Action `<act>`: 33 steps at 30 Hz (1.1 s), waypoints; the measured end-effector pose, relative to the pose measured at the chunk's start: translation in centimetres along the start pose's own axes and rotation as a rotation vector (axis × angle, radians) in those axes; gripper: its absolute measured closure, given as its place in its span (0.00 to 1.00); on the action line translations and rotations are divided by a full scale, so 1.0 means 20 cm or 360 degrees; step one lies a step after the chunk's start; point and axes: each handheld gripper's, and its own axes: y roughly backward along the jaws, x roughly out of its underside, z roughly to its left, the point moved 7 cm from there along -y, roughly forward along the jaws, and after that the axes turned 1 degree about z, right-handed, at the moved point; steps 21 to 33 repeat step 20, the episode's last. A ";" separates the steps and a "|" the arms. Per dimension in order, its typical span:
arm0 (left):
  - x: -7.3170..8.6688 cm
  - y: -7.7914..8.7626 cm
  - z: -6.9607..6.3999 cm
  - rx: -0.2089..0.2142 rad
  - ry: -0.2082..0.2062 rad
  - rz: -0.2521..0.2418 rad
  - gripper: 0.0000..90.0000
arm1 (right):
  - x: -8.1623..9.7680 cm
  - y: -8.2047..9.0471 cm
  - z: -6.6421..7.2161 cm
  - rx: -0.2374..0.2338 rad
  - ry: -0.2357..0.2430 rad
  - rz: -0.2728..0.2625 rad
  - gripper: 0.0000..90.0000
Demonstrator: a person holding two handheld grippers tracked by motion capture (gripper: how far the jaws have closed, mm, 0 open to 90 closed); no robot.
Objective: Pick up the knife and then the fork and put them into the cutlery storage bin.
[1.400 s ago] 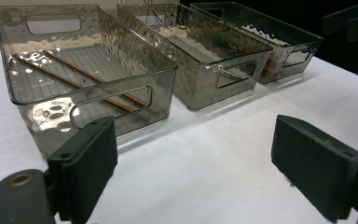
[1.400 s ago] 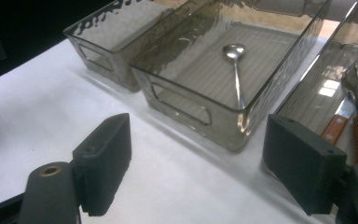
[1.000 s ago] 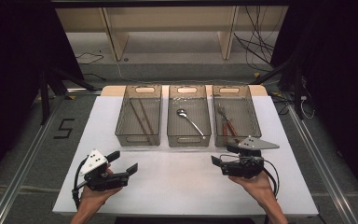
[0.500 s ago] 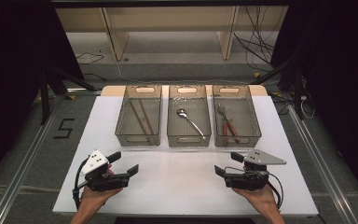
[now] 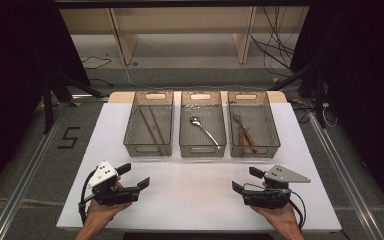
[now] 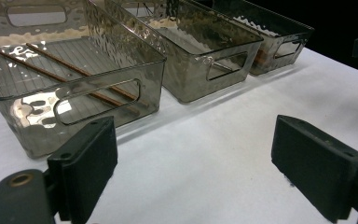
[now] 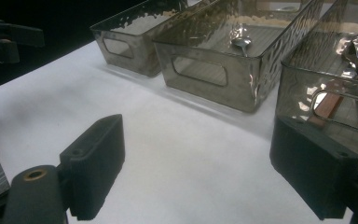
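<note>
Sorted: chopsticks (image 5: 150, 125), spoon (image 5: 203, 129), fork (image 5: 244, 134), each in its own bin (image 5: 202, 148).
Tongs: left tongs (image 5: 141, 183), right tongs (image 5: 237, 189) both wide, empty (resting near bench (image 5: 195, 190) edge).
Left: seemingly nothing.

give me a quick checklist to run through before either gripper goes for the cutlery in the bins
1. Left hand-held gripper open with nothing between the jaws: ok.
2. Right hand-held gripper open with nothing between the jaws: ok.
3. Chopsticks lying flat in the left bin: ok.
4. Spoon alone in the middle bin, bowl toward the far end: ok.
5. Fork and wooden-handled pieces in the right bin lie close together; whether one can be picked apart from the others: cannot tell.
6. White table bare between grippers and bins, so the path looks free: ok.
</note>
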 end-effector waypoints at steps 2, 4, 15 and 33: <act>0.00 0.00 0.00 0.0000 -0.0008 0.0006 0.15 | 0.00 0.00 0.00 0.0000 -0.0007 -0.0001 0.21; 0.00 0.00 0.00 0.0000 -0.0008 0.0007 0.15 | 0.00 0.00 -0.01 0.0002 -0.0004 -0.0003 0.21; 0.00 0.00 0.00 -0.0001 -0.0010 0.0005 0.15 | 0.00 0.00 0.00 0.0006 0.0004 -0.0008 0.20; 0.00 0.00 0.00 -0.0001 -0.0011 0.0006 0.15 | 0.00 0.00 0.00 0.0006 0.0007 -0.0011 0.20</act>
